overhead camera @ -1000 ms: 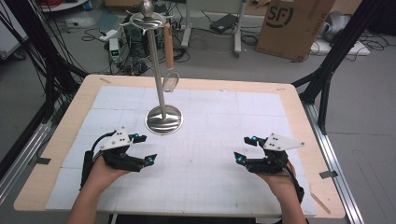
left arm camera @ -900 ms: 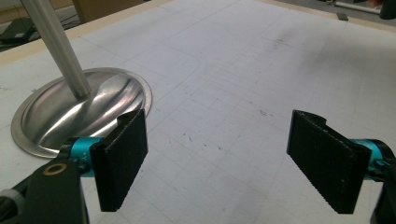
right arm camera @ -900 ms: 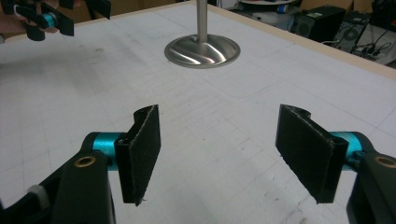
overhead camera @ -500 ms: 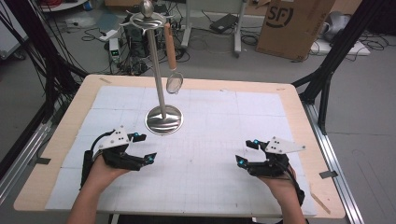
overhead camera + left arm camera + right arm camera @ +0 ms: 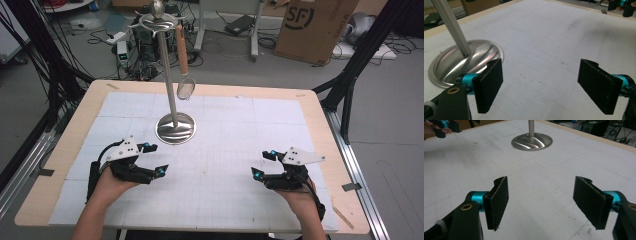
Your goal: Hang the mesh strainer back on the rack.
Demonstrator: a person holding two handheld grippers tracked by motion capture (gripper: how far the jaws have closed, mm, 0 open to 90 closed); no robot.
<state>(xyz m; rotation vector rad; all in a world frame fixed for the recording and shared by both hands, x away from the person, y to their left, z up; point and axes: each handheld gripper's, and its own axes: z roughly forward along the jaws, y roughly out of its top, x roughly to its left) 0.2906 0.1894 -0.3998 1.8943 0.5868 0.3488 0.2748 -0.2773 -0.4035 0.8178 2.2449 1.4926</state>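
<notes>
Your left gripper (image 5: 155,159) sits low over the white gridded mat (image 5: 220,150) on the near left of the worktop (image 5: 65,145), jaws spread wide with nothing between them, your left hand (image 5: 107,182) wrapped around it from below. From the left gripper view, those two black jaws frame bare mat, and the polished round base (image 5: 466,62) of the metal stand lies just beyond the left-hand jaw, its pole (image 5: 451,27) rising up and out of the top of the picture. Moving to the centre of the high view, the stand (image 5: 170,80) is planted upright on the far half of the mat, its domed base (image 5: 176,129) flat on the surface, a ball and hooked arms at its crown (image 5: 159,15). A small strainer with a wooden handle (image 5: 183,65) hangs from one of those arms, just right of the pole, its mesh bowl well above the mat. On to the right: your right gripper (image 5: 261,165) mirrors the left on the near right of the mat, jaws held apart and gripping nothing, your right hand (image 5: 295,192) under it. In the right gripper view, the jaws open onto bare mat, with the stand's base ahead and well apart from them. Beyond the worktop, a cardboard box (image 5: 315,27) and tangled cables (image 5: 100,30) sit on the floor.
</notes>
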